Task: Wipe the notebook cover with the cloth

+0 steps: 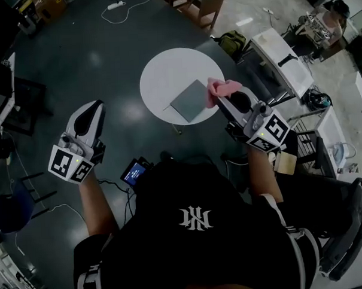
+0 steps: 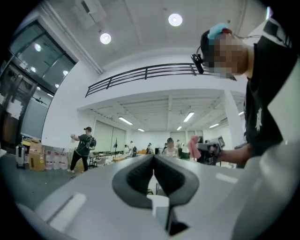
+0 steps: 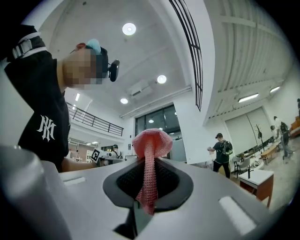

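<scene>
Cloth (image 1: pixel 223 86) gripped by the right gripper (image 1: pixel 226 100), above the edge of the round table (image 1: pixel 166 72).
Its jaws are closed on a fold, so the cloth is ready for wiping. The notebook (image 1: pixel 191 101) lies flat on the table, cover exposed. The left gripper (image 1: pixel 94 110), jaws together and empty, hovers beside the table.

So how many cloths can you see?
1: the pink cloth, pinched by the right gripper. The grey notebook on the round table lies bare; no other cloth shows.
</scene>
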The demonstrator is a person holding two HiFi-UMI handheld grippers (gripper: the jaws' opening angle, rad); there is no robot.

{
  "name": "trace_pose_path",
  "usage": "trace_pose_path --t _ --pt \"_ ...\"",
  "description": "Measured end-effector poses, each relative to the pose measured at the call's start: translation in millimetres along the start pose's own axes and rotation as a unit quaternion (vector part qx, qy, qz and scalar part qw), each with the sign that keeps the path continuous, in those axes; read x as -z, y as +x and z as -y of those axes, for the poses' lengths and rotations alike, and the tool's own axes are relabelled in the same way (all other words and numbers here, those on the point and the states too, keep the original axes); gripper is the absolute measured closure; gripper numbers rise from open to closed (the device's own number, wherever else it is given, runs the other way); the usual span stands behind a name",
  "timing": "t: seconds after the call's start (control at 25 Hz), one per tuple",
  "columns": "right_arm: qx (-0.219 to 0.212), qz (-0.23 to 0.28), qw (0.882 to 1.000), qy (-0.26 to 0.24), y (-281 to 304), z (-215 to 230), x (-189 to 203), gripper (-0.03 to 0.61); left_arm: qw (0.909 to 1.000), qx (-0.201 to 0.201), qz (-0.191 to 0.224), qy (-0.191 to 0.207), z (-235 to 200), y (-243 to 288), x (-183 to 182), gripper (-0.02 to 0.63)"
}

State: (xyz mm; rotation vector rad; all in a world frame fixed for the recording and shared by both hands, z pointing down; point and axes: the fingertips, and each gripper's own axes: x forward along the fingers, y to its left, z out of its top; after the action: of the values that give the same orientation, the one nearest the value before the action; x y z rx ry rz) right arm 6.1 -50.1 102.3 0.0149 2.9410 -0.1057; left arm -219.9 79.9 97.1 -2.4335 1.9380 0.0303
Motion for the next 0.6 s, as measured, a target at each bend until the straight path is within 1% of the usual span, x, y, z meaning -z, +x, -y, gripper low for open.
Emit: trace_pose_path --t 0.08,0.16,0.24,0.32,0.44,0.6 --pt "-0.007 0.015 1.000 -0.007 -24 -20 -15 0.545 0.9993 0.017 0.030 -0.011 34 -8 -13 0.610" --pt "-0.016 0.012 1.000 -0.007 -48 -43 -21 0.545 0.9975 0.033 0.054 -0.032 70 -17 -20 0.609" --pt "-0.023 0.007 1.000 -0.006 -72 -69 -20 0.545 0.9959 0.047 0.061 -0.046 106 -25 -20 0.609" --pt "-0.026 0.008 1.000 0.001 -96 -95 -16 0.545 0.9959 0.061 0.048 -0.046 142 -33 -12 0.609" --pt "-0.028 0.023 0.999 0.025 -134 -130 -9 0.545 0.9956 0.081 0.022 -0.042 198 -48 6 0.609" --pt "-0.021 0.034 0.998 0.050 -177 -172 4 0.546 0.9924 0.110 -0.008 -0.054 263 -71 24 0.611"
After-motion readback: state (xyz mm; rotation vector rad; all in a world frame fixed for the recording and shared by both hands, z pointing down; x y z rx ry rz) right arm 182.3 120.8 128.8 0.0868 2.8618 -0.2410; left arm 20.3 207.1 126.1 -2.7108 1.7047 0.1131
